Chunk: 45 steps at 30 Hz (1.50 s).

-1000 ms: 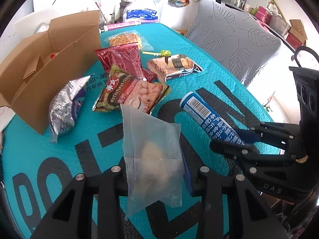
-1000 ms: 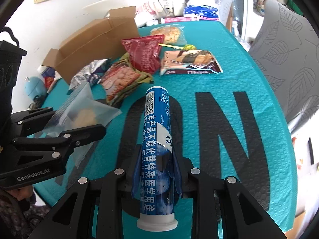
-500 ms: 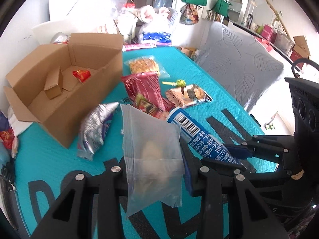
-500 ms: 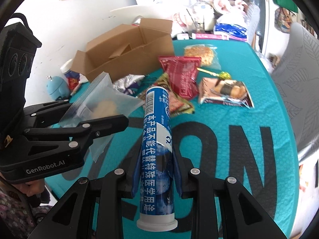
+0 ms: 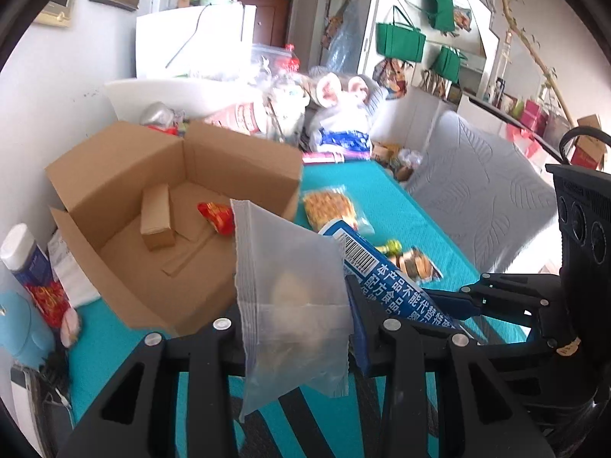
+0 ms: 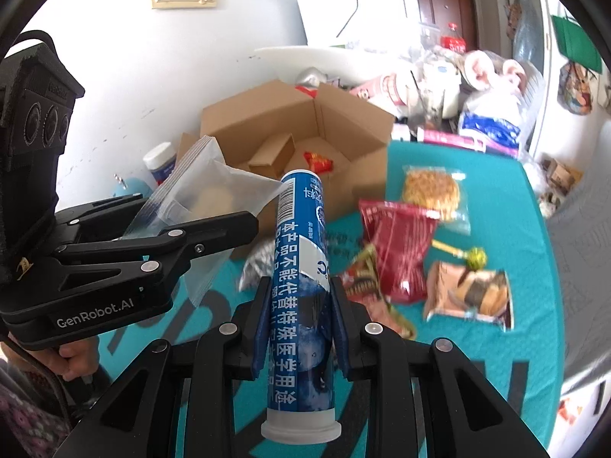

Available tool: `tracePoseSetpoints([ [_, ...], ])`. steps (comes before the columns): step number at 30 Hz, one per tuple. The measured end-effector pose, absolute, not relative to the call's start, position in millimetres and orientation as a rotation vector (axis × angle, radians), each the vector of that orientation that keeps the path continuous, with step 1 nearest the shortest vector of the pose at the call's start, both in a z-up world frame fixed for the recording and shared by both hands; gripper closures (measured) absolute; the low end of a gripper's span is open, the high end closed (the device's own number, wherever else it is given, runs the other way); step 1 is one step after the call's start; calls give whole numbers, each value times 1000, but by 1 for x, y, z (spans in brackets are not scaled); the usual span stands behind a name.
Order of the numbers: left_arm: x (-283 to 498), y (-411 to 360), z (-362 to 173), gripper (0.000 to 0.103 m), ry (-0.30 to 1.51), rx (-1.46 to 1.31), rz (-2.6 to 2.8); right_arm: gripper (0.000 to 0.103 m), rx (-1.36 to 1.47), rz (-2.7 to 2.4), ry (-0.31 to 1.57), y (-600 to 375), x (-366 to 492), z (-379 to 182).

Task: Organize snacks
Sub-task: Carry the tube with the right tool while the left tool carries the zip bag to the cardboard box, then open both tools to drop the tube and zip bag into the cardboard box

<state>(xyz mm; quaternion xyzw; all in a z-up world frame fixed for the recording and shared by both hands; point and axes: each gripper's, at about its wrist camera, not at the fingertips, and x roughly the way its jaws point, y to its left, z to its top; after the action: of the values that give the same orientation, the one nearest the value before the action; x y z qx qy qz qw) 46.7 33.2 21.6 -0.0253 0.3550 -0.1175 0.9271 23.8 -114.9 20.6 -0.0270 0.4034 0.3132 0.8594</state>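
My left gripper (image 5: pixel 298 320) is shut on a clear plastic bag (image 5: pixel 290 286) with a pale snack inside, held in the air near the open cardboard box (image 5: pixel 126 267). My right gripper (image 6: pixel 299 305) is shut on a blue tube (image 6: pixel 301 267) with white print and a white cap, its far end pointing toward the same box (image 6: pixel 366 175). The box holds a small red packet (image 5: pixel 217 217) and a folded cardboard insert (image 5: pixel 154 215). In the right wrist view the left gripper (image 6: pixel 244 229) and its bag (image 6: pixel 206 198) hang just left of the tube. The tube (image 5: pixel 385 282) also shows right of the bag in the left wrist view.
Snack packets lie on the teal table cover (image 6: pixel 496 362): a dark red bag (image 6: pixel 397 240), a clear pack of yellow snacks (image 6: pixel 431 194), a brown pack (image 6: pixel 469 294), a silver bag (image 6: pixel 259 267), a green lollipop (image 6: pixel 475 257). Clutter is piled behind the box. A blue bottle (image 5: pixel 34 271) stands left of it.
Both grippers have risen and moved toward the cardboard box with their loads. The box now fills more of both views, and its inside shows.
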Motion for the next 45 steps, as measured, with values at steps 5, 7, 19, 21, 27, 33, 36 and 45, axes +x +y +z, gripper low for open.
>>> tracePoseSetpoints([
  [5,63,51,46,66,634,-49,-201,75,-101,674,765,-96,44,50],
  [7,73,58,54,66,596,-57,-184,75,-109,683,742,-88,53,59],
  [19,151,101,84,66,514,-103,-107,75,-71,740,671,-46,129,91],
  [21,163,105,81,66,515,-113,-85,75,-59,749,674,-39,144,92],
  [27,201,127,64,66,555,-126,-13,75,-33,757,702,-19,181,77],
  [33,223,140,35,66,636,-138,27,75,-35,785,749,3,207,52],
  [36,233,142,20,66,682,-133,49,75,-26,790,790,11,219,35],
  [45,252,143,-15,66,812,-154,70,75,-84,742,855,24,234,3],
])
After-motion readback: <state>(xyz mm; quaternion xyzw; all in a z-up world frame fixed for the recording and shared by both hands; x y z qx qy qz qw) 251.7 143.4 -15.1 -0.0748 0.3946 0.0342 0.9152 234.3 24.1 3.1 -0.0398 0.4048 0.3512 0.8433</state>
